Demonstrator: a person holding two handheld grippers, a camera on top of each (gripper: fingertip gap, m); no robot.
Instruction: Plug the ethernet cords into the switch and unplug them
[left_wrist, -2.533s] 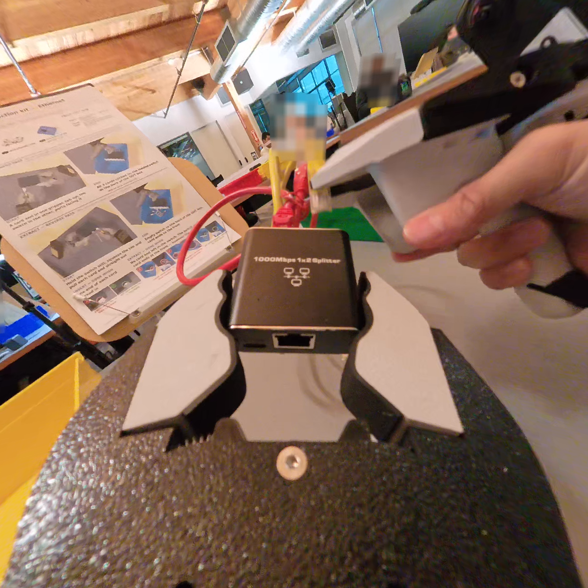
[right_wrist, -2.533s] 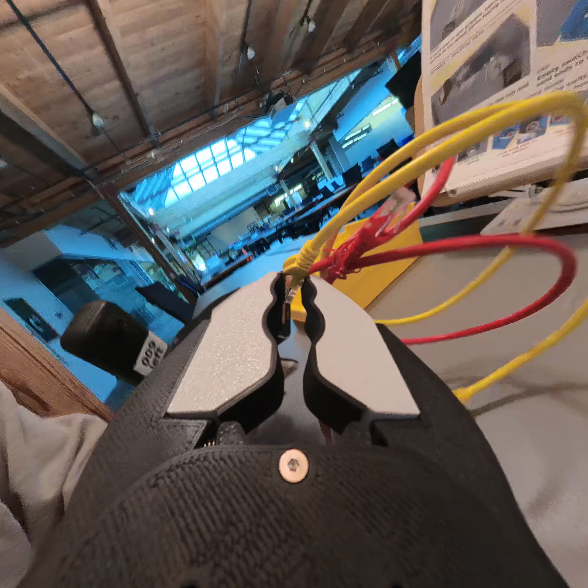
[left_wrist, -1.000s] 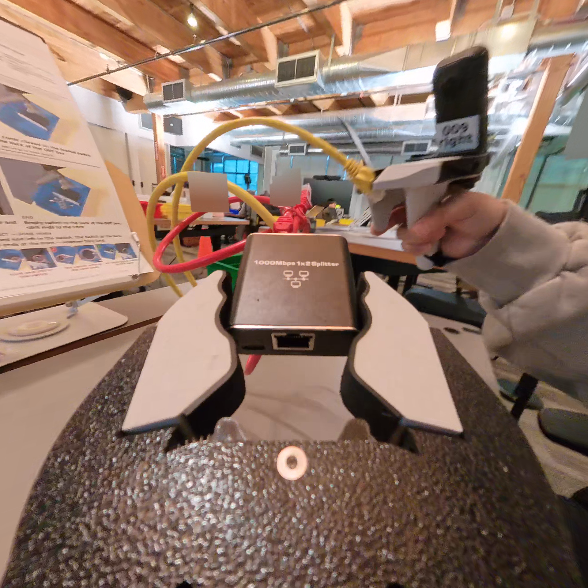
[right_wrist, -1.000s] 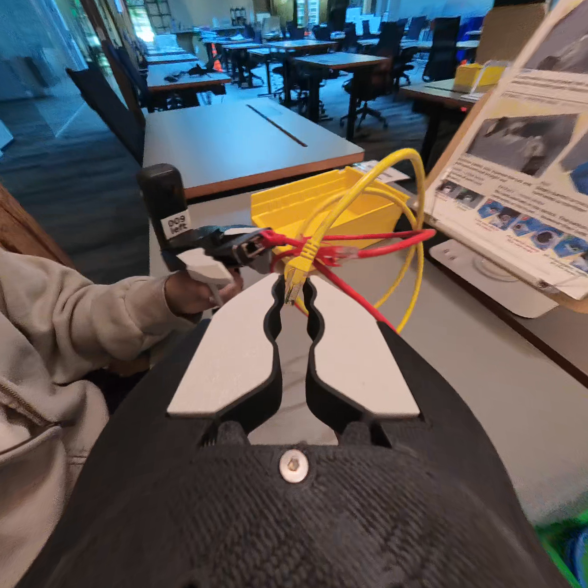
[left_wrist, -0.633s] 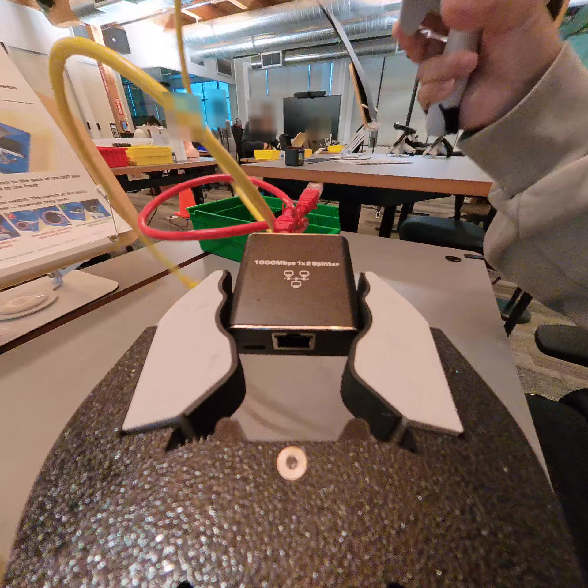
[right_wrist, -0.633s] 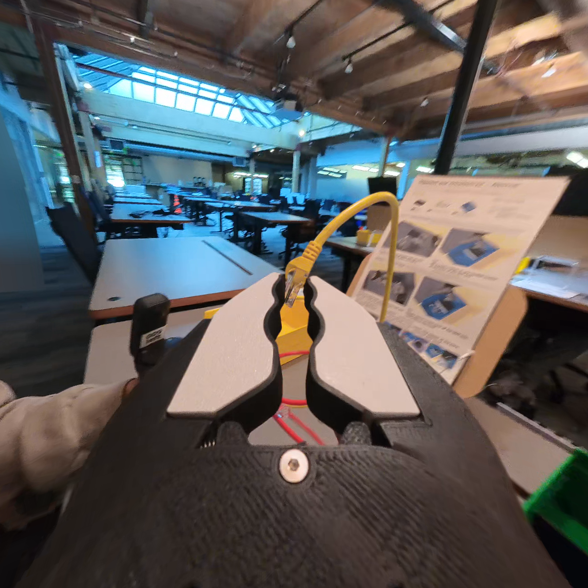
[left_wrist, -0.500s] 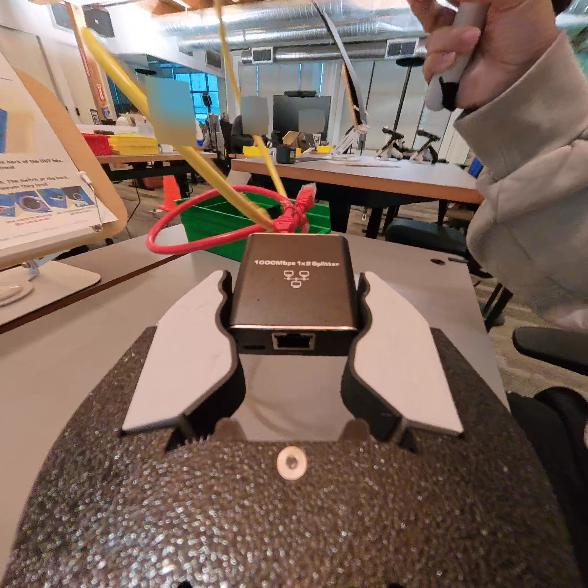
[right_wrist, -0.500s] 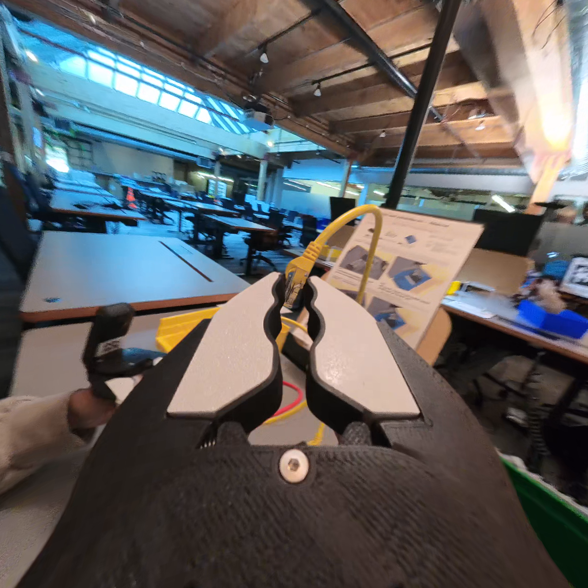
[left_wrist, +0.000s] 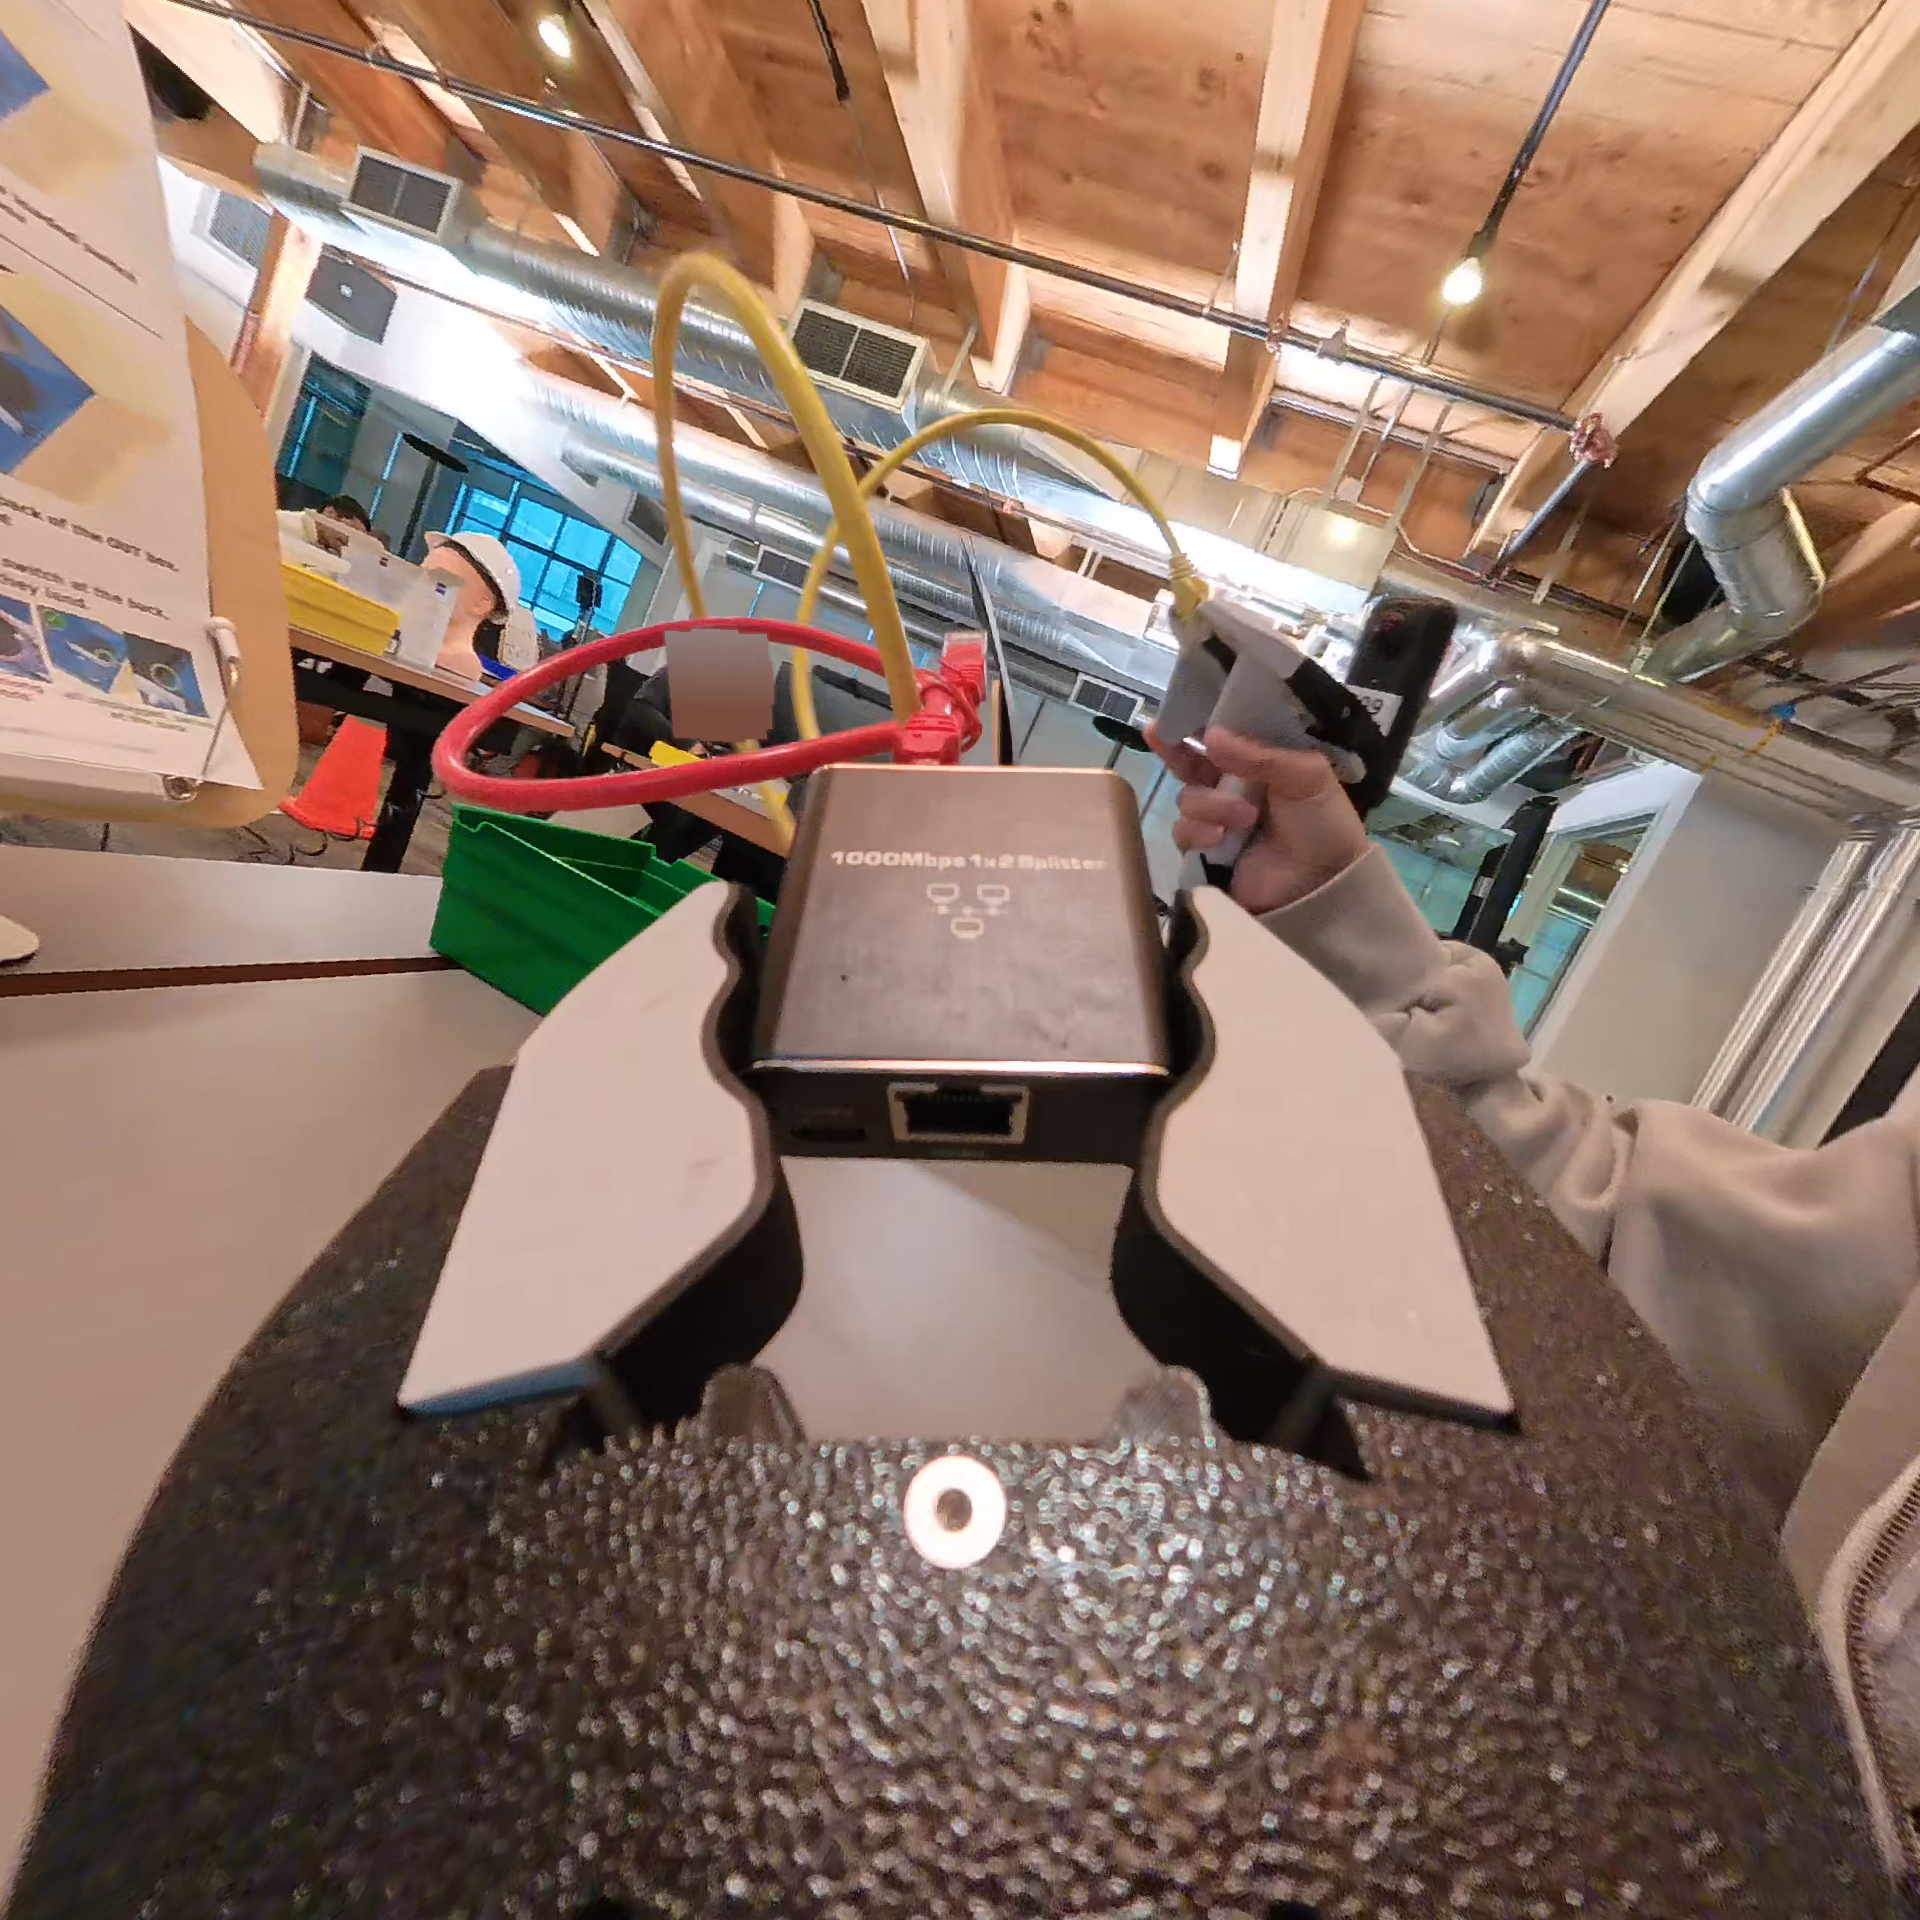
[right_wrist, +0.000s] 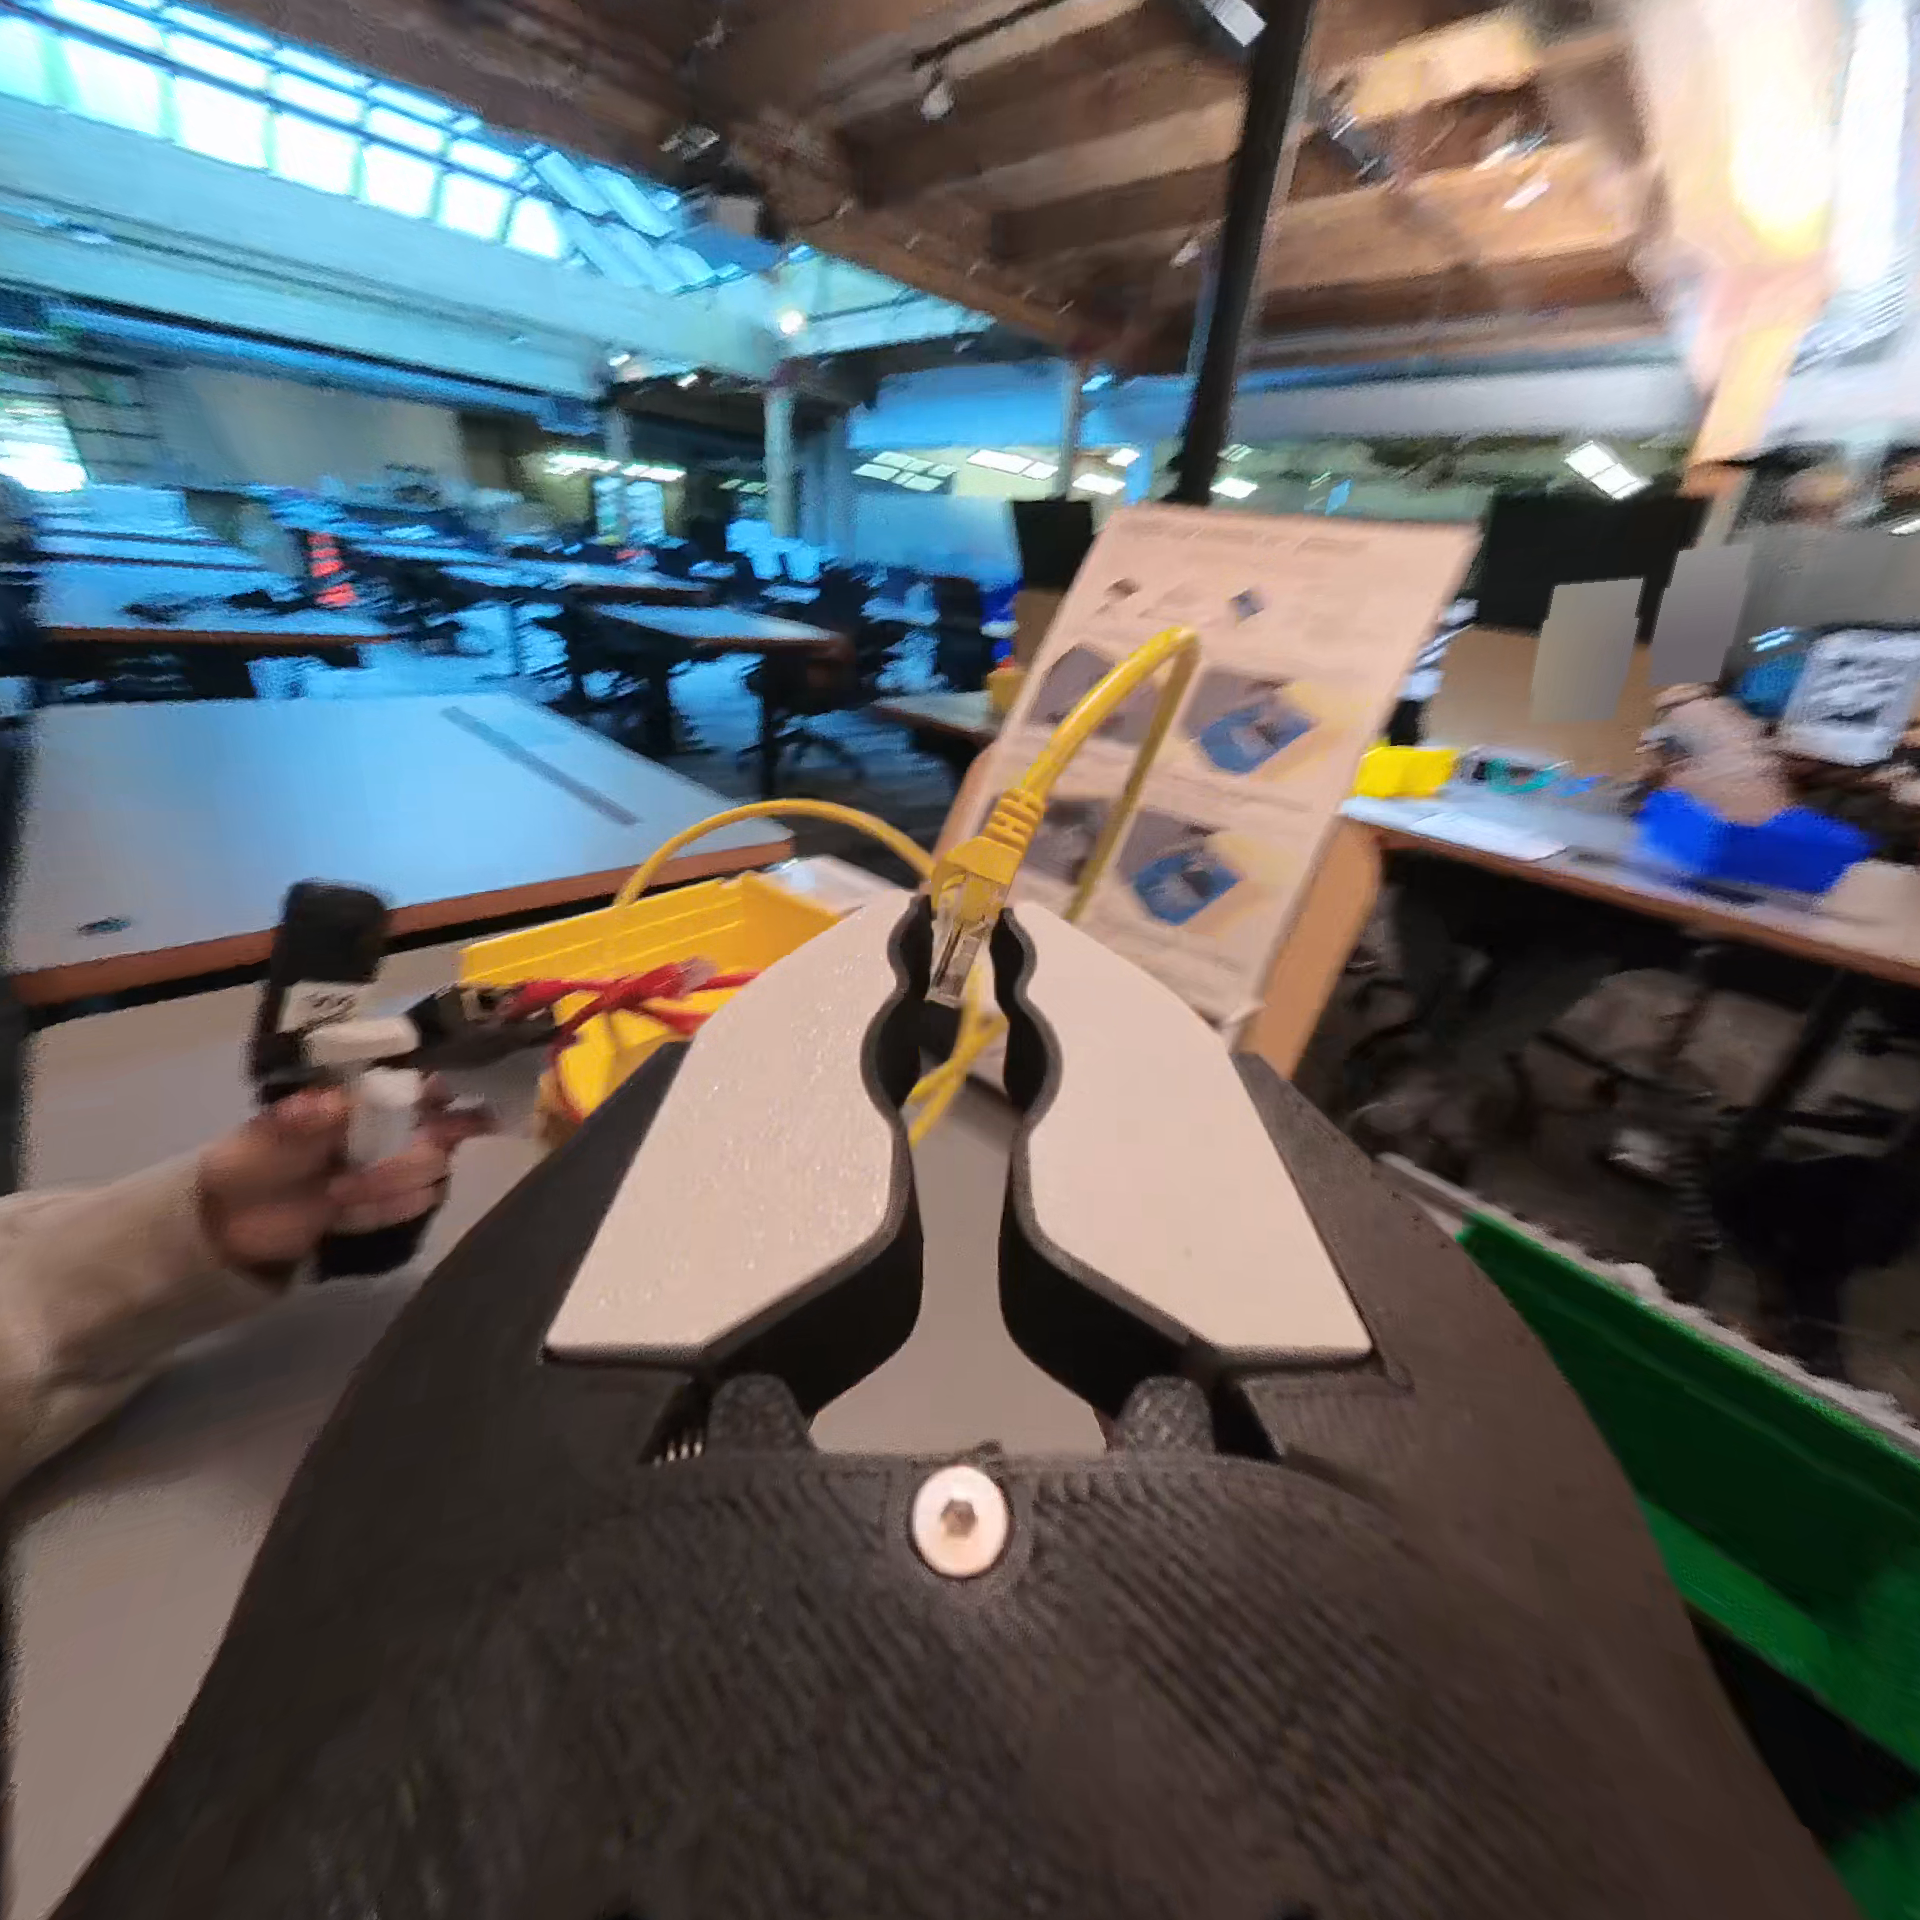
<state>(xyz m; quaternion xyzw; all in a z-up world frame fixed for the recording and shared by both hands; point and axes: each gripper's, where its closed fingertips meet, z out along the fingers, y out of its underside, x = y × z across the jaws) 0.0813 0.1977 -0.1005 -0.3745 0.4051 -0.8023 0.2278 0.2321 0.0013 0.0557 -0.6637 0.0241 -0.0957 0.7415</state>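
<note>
Two cords meet the splitter, gripped by the left gripper: red cord at its 12 o'clock face; the right gripper pinches the yellow plug, likely just unplugged.

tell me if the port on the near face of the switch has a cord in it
Empty. The near port of the switch shows an open socket; the yellow plug sits clamped in the right gripper, apart from it.
</note>
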